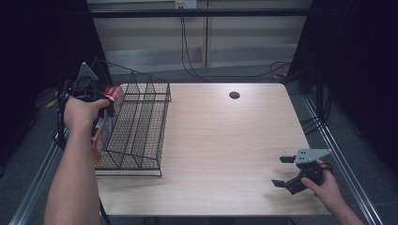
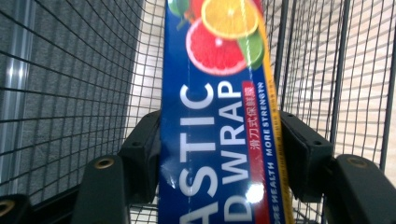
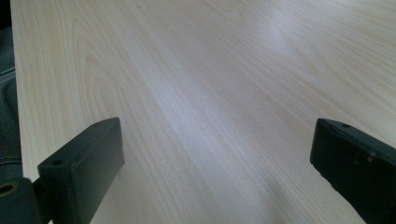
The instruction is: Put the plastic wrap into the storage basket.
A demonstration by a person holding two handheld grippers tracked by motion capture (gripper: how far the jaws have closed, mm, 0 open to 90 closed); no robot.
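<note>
Blue plastic wrap box (image 2: pixel 219 121) sits between the left gripper (image 2: pixel 219 154) fingers, both pads against its sides, inside the black wire basket (image 1: pixel 141 122) at the bench (image 1: pixel 225 150) left edge. Right gripper (image 1: pixel 284 171) rests near the bench's near right corner, fingers spread wide apart over bare wood.

Pale wooden table (image 1: pixel 225 140), black wire basket (image 1: pixel 136 136) at its left edge

Light wooden table (image 1: pixel 225 140), dark round hole (image 1: pixel 234 95), cables on floor (image 1: pixel 277 69)
</note>
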